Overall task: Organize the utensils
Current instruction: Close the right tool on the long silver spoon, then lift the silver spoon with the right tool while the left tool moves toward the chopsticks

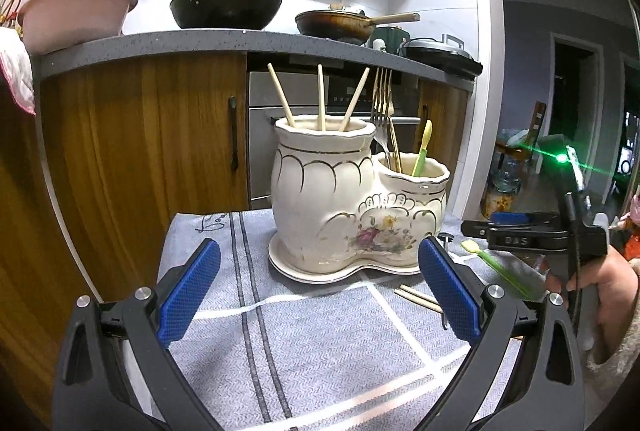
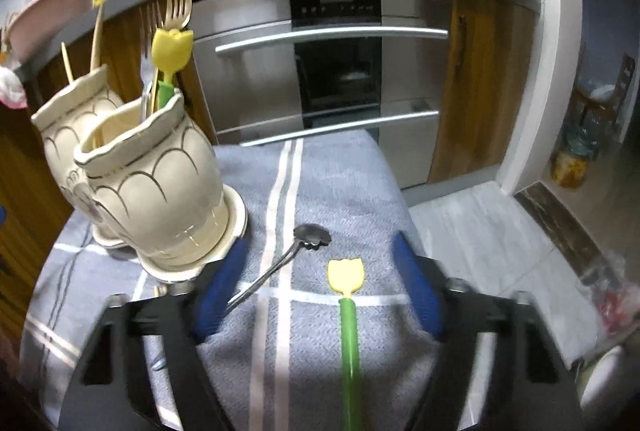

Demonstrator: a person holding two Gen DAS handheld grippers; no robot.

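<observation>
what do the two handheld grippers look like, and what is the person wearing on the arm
Both grippers, left and right, have black angular frames with silver bolt heads and jaws faced with blue textured pads. Seen from the left wrist camera, the right gripper's black body carries embossed lettering, a black cable down its side and a glowing green light on top. The hand gripping it emerges from a fuzzy light-coloured sleeve.

Light: dim indoor, a green flare at right in the left view.
Blur: right view smeared.
Edges: fisheye-bent, dark corners.
</observation>
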